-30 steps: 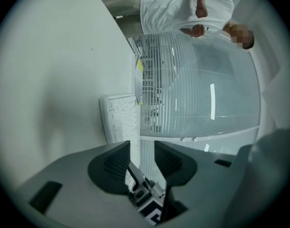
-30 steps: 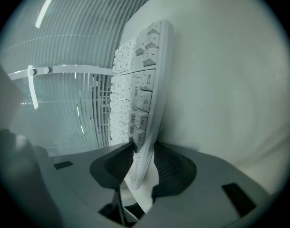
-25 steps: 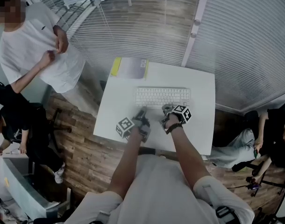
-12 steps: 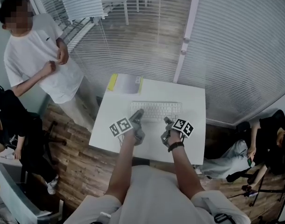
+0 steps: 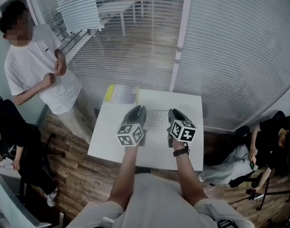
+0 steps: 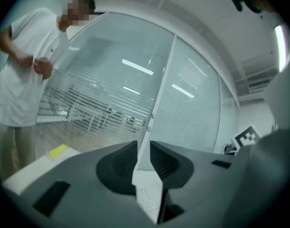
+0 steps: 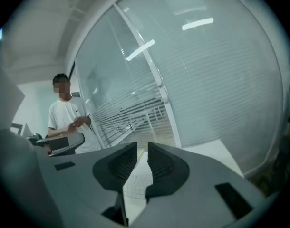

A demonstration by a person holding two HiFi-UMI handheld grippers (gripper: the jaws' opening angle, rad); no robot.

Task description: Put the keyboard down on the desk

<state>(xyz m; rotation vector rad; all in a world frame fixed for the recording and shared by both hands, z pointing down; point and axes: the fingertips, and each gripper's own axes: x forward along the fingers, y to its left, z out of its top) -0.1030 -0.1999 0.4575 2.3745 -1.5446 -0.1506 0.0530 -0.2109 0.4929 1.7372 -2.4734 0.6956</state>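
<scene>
The left gripper (image 5: 137, 112) is hovering over the white desk (image 5: 149, 148), its jaws closing to a narrow gap with nothing between them. The keyboard (image 5: 157, 119) is lying flat on the desk between both grippers. The right gripper (image 5: 175, 114) is closing too, empty.

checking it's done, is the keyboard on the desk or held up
On the desk: the keyboard lies flat on the white desk, with nothing gripping it.
</scene>
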